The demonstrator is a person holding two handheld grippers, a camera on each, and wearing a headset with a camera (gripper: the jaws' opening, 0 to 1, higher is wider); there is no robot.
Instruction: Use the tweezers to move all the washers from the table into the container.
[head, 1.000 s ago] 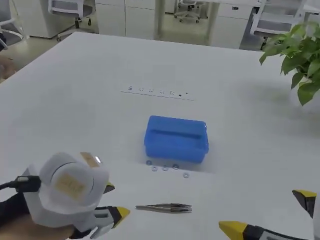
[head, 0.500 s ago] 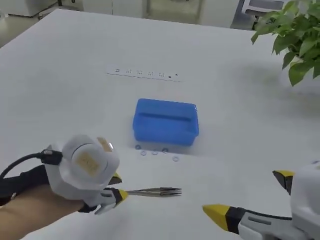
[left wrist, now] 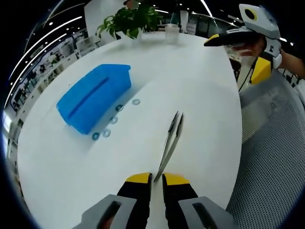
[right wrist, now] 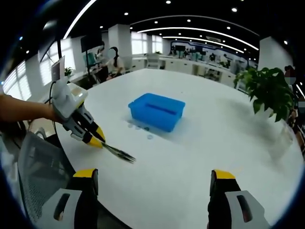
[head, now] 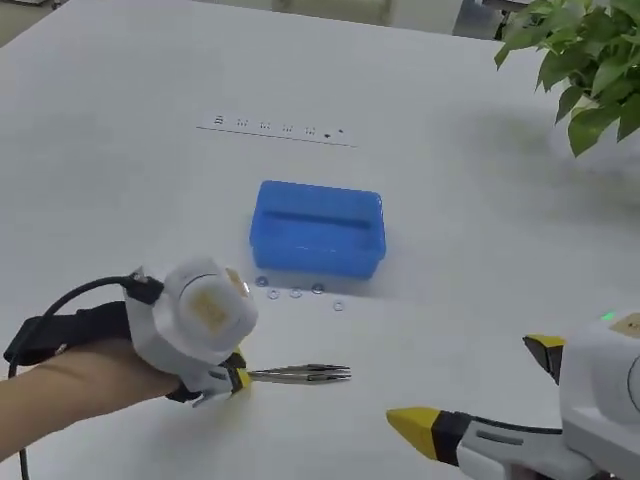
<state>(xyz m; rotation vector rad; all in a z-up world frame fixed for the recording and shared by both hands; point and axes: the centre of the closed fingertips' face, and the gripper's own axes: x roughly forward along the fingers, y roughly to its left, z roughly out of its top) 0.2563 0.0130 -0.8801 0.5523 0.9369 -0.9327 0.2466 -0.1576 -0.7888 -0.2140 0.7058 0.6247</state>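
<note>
Left gripper [head: 235, 378]: closed on the handle end of the tweezers [head: 300, 374], near left.
Washers [head: 295, 292]: on the tabletop [head: 120, 200], just in front of the blue container [head: 318, 228].
Right gripper [head: 460, 380]: jaws wide apart, near right, holding nothing.

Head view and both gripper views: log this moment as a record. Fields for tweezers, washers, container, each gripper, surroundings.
tweezers: back end clamped between the left gripper's jaws, tips pointing away from it
washers: five, loose on the table along the container's near side
container: blue, rectangular, open top, mid-table
left gripper: shut on the tweezers
right gripper: jaws wide apart, holding nothing, off to the tweezers' right
surroundings: plant at the far right of the table
</note>
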